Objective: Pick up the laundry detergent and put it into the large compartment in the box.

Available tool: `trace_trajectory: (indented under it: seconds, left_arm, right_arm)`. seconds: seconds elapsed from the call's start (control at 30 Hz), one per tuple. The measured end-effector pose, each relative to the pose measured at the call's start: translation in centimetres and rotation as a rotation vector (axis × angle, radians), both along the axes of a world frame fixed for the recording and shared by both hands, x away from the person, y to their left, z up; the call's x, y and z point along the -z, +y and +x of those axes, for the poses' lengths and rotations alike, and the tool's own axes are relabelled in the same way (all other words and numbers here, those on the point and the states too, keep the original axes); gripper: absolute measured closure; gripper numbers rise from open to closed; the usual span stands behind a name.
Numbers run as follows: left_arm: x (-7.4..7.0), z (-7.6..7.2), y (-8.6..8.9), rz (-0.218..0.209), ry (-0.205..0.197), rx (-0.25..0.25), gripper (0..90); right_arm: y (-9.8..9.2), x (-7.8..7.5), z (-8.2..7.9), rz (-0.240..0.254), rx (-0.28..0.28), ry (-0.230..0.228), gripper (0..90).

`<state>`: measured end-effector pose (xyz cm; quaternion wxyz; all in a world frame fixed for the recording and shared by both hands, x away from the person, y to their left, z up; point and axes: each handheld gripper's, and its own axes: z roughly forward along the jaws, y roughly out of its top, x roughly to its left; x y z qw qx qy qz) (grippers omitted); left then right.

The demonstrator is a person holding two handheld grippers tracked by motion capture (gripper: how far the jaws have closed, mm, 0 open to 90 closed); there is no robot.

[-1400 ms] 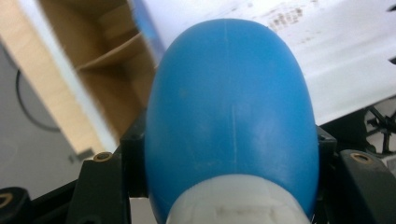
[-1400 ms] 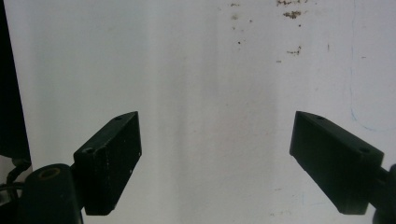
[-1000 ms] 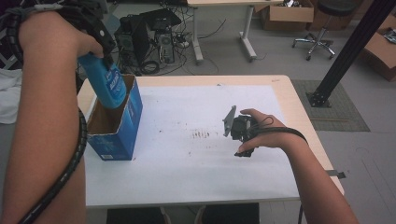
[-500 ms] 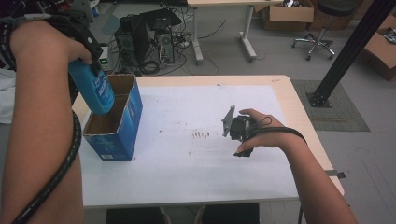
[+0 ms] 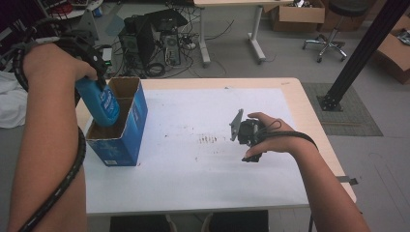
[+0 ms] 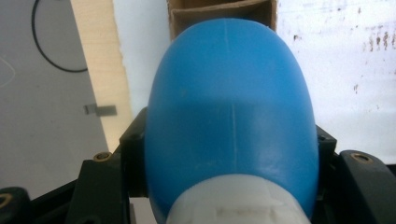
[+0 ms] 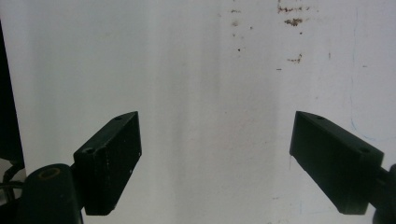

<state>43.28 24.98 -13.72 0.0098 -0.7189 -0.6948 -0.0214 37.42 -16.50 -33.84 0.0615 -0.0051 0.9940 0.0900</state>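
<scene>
The blue bottle is hanging bottom-down over the open top of the blue carton at the table's left end, and I am gripping it near its white cap with the left gripper, jaws closed on either side of the neck. I judge I am either feeding it into the carton or drawing it out; the pictures are not telling me which.

What is worrying me: the bottle is tilting, its base sitting close to the cardboard divider, so a careless drop could catch the rim and tip the carton, which is standing near the table edge. The hold is high on a smooth rounded body, so it could swing or slip.

The left gripper view is giving me the jaws pressing the bottle and the carton's cardboard lip beyond it, which the high view is hiding behind my hand. The right gripper view is showing the right gripper spread wide and empty over stained white paper; from above I am seeing it resting mid-table, well apart from the carton.
</scene>
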Motion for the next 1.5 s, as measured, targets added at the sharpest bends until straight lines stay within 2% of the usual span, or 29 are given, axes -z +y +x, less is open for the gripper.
trace_trajectory:
  seconds: [0.1,0.3,0.67,1.0,1.27,1.5]
  left_arm:
    - [0.9,0.1,0.2,-0.007,0.005,-0.003,38.7]
    - [2.9,0.4,0.1,0.018,0.028,-0.001,38.6]
    - [6.8,0.6,0.2,-0.019,0.059,0.011,38.6]
    - [9.6,0.8,-0.2,-0.013,0.077,0.030,38.6]
    - [12.3,0.8,-0.3,-0.027,0.094,0.038,38.6]
    - [13.8,0.8,0.0,-0.027,0.099,0.035,38.6]
  right_arm:
    - [0.0,0.0,0.0,0.001,-0.001,-0.001,16.8]
    - [0.1,0.0,0.0,0.002,-0.001,-0.005,16.8]
    - [0.4,0.2,0.0,0.000,-0.006,-0.004,16.8]
    - [0.4,0.2,0.0,0.004,-0.005,-0.004,16.8]
    - [0.4,0.3,-0.1,0.003,-0.006,-0.003,16.8]
    - [0.4,0.3,-0.1,0.002,-0.006,-0.005,16.8]
